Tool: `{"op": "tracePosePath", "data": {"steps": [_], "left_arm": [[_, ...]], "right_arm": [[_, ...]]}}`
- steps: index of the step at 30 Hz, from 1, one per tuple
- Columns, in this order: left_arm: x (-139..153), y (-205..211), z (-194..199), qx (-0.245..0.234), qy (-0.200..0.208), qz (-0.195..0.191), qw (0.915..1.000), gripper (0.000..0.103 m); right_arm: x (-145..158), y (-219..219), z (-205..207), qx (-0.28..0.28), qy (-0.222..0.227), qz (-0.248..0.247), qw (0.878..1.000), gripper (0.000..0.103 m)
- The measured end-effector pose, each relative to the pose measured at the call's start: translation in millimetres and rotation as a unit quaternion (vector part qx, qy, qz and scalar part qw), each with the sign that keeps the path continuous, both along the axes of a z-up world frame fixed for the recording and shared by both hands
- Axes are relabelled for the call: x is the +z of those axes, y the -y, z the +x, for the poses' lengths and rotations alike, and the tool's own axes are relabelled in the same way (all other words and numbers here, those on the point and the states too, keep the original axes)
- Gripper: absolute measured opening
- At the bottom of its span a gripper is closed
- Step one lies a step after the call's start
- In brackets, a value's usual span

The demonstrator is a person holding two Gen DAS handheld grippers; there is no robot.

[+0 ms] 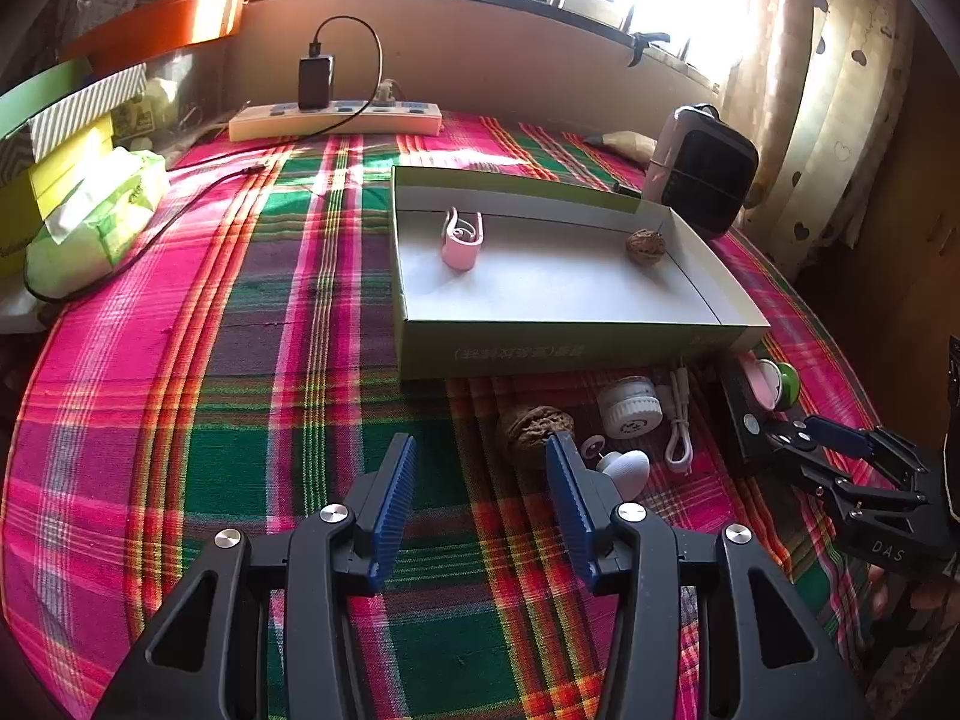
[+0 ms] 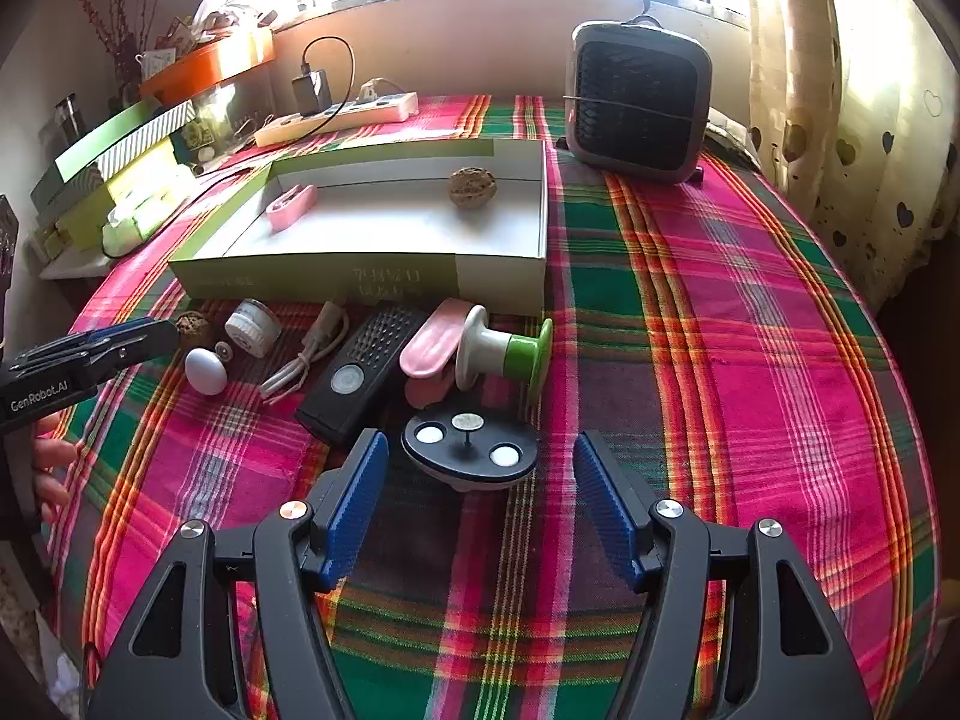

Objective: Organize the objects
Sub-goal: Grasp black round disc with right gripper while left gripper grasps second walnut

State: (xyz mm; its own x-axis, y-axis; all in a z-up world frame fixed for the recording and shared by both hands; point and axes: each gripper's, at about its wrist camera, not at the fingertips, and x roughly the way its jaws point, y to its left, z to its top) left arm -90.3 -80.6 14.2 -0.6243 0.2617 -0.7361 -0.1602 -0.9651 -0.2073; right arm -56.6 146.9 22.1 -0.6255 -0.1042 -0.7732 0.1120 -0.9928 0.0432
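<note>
I hold both claws released, nothing gripped: right claw (image 2: 480,495) frames the black disc (image 2: 470,450), left claw (image 1: 480,495) hovers beside one walnut (image 1: 533,429). Next I close on the disc and lift it to the box (image 2: 360,282), which holds one walnut (image 2: 472,186) and one pink clip (image 2: 291,206); two walnuts total.

"GenRobot.AI" is printed on the left gripper (image 2: 90,354) | "DAS" is printed on the right gripper (image 1: 804,438) | box (image 2: 360,282) print is not legible
</note>
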Motion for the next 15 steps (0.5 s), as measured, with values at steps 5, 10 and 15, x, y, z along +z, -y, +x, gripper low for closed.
{"op": "tracePosePath", "data": {"steps": [5,10,15], "left_arm": [[0.2,-4.0,-2.2,-0.009,0.001,0.000,1.0000,0.044],[-0.4,-9.0,-5.9,-0.014,0.002,-0.005,0.9999,0.045],[-1.9,-13.0,-9.5,-0.016,0.005,-0.012,0.9998,0.045]], "right_arm": [[-4.3,0.0,-3.6,0.000,0.011,0.003,1.000,0.065],[-5.2,-0.3,-5.9,-0.002,0.014,0.008,1.000,0.065],[-5.6,-0.3,-8.2,-0.005,0.015,0.015,1.000,0.065]]}}
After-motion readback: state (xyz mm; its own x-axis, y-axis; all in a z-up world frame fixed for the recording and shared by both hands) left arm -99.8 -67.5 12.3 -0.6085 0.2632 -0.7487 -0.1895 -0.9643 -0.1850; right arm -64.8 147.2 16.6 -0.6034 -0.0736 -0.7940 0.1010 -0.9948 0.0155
